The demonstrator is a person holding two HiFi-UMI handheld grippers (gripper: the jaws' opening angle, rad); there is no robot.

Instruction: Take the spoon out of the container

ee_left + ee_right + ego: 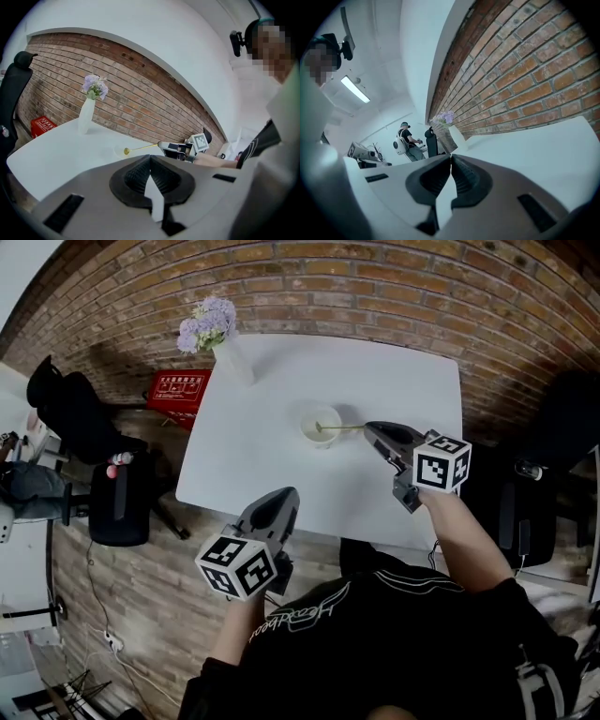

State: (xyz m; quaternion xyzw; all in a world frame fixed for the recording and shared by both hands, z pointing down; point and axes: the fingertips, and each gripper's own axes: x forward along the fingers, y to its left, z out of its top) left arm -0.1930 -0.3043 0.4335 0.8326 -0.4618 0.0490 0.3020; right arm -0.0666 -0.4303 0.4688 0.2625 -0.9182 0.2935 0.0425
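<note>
White container (317, 424) stands on the white table (403, 371), roughly mid-table; taken as the reference mark

Spoon (342, 428): gold, thin handle. Bowl end sits at the container's mouth, and the handle runs out over the rim to the container's right, close to level and rising slightly away from it. Cannot tell whether the bowl touches the inside of the container

Right gripper (368, 428): just right of the container, pointing at it. Jaws pressed together. The head view and the left gripper view show the handle's far end running straight into the tips, pinched there. Its own view shows the pads meeting with no gap and the spoon out of sight past them. Its marker cube (441, 463) is farther right of the container, nearer the person

Left gripper (287, 495): well apart from the container, on the person's side, at the table's near edge. Jaws pressed together with nothing between them. It points toward the container

Vase (232, 360) with purple flowers (208, 322): beyond the container and to its left, near the table's far corner. Brick wall (375, 287) behind the container, past the table
</note>
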